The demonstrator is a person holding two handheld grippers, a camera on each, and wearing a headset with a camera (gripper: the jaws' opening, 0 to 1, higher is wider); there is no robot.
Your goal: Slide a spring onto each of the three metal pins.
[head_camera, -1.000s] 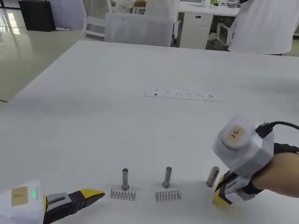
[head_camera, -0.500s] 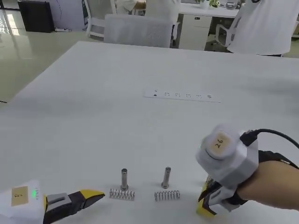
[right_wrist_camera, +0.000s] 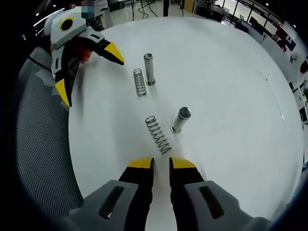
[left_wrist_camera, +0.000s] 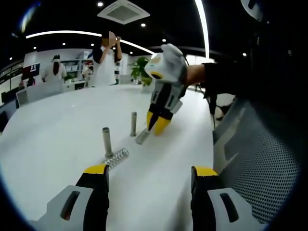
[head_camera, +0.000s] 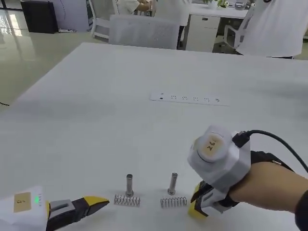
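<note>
Two bare metal pins (head_camera: 129,184) (head_camera: 173,183) stand upright near the table's front edge. A loose spring (head_camera: 127,201) lies in front of the left one, and another spring (head_camera: 173,202) in front of the right one. My right gripper (head_camera: 197,210) hovers just right of that second spring (right_wrist_camera: 158,134), jaws nearly together with nothing between them. In the right gripper view the nearer pin (right_wrist_camera: 180,120) stands beside that spring. My left gripper (head_camera: 98,202) rests low at the left, open and empty (left_wrist_camera: 150,174), pointing at the first pin (left_wrist_camera: 107,140) and its spring (left_wrist_camera: 117,157).
A row of sockets (head_camera: 187,98) is set flush in the white table (head_camera: 144,130) at its middle. A chair (head_camera: 144,31) stands at the far edge, with a person in white (head_camera: 274,26) beyond it. A cable (head_camera: 269,139) trails from the right gripper.
My right gripper has moved left, from the third pin with a spring on it toward the middle spring. It now hides that pin. The left gripper has stayed put.
</note>
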